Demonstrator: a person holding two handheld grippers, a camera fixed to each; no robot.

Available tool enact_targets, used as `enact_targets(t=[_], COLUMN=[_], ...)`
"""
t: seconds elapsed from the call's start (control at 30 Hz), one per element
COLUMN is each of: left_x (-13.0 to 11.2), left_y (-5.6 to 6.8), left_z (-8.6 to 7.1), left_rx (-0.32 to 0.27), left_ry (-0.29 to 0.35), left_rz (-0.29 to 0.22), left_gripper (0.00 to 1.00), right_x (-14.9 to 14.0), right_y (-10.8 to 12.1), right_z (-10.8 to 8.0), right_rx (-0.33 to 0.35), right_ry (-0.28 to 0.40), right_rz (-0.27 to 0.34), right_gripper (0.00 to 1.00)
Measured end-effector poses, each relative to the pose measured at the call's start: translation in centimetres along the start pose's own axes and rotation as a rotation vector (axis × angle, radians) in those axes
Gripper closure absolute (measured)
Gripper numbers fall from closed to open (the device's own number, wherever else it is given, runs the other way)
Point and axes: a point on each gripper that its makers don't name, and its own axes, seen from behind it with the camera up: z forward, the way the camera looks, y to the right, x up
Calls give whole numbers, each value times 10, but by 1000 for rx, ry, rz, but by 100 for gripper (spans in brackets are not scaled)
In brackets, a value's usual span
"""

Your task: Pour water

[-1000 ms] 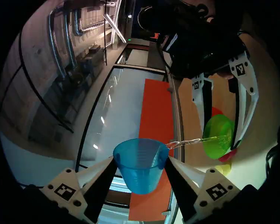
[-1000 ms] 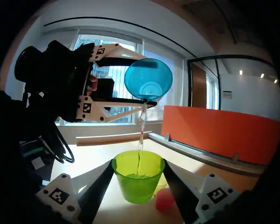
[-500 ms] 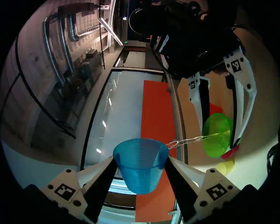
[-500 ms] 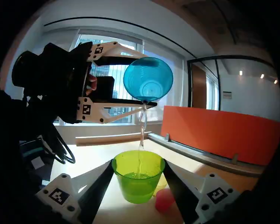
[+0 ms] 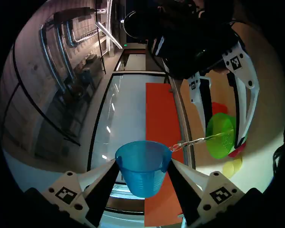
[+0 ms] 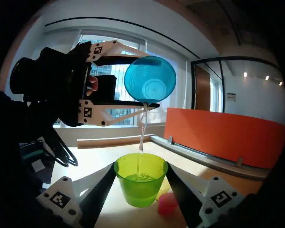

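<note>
In the left gripper view my left gripper (image 5: 142, 171) is shut on a blue cup (image 5: 143, 167), tipped over on its side. A thin stream of water (image 5: 190, 142) runs from its rim into a green cup (image 5: 220, 136), which my right gripper (image 5: 222, 129) grips. From the right gripper view, my right gripper (image 6: 140, 180) is shut on the upright green cup (image 6: 140, 182), partly filled with water. Above it hangs the blue cup (image 6: 150, 79) in my left gripper (image 6: 148, 78), mouth turned toward me, with the water stream (image 6: 141, 133) falling into the green cup.
A light wooden table (image 6: 100, 157) lies below, with a small red cup (image 6: 167, 203) and a yellow cup (image 6: 163, 186) just behind the green one. An orange partition (image 6: 226, 133) runs along the right. Black cables (image 6: 62, 152) lie at the left. Windows stand behind.
The blue cup has tipped a little further, showing more of its inside. Water keeps running and the level in the green cup has risen slightly.
</note>
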Motion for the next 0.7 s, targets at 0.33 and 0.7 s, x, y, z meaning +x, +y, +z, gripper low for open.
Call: enact_targets(t=[0.33,0.7], left_x=[-1,0], left_y=[0,6], left_z=[-3,-3], left_rx=[5,4], left_ry=[3,8], left_rz=[35,89], left_gripper=[15,16], right_x=[0,3], right_y=[1,1], right_z=[2,4], right_rx=[-2,-3], right_ry=[0,3], right_rz=[0,0], right_gripper=[8,8])
